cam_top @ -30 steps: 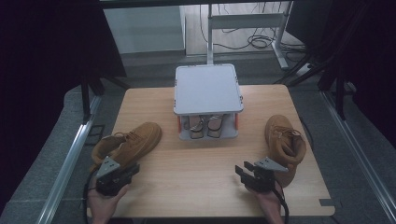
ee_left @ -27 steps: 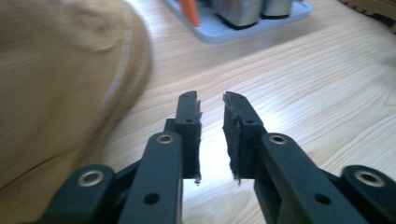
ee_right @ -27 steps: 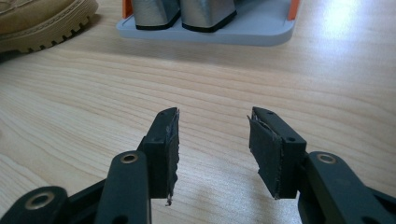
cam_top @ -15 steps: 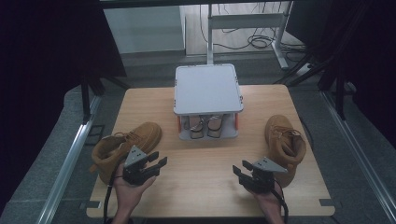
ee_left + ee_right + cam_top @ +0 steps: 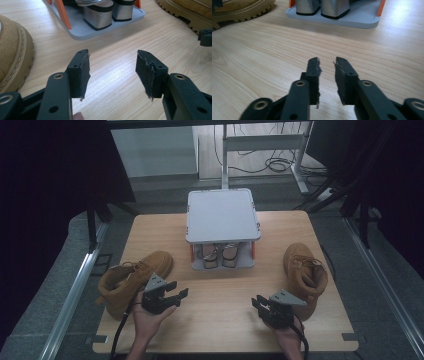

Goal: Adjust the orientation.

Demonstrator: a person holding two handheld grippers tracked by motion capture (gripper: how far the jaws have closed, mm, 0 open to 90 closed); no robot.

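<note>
Overhead light brightens the pale wooden table [image 5: 220,320]; surroundings stay dark. Gripper views show glare patches, soft-focused far edges.
</note>
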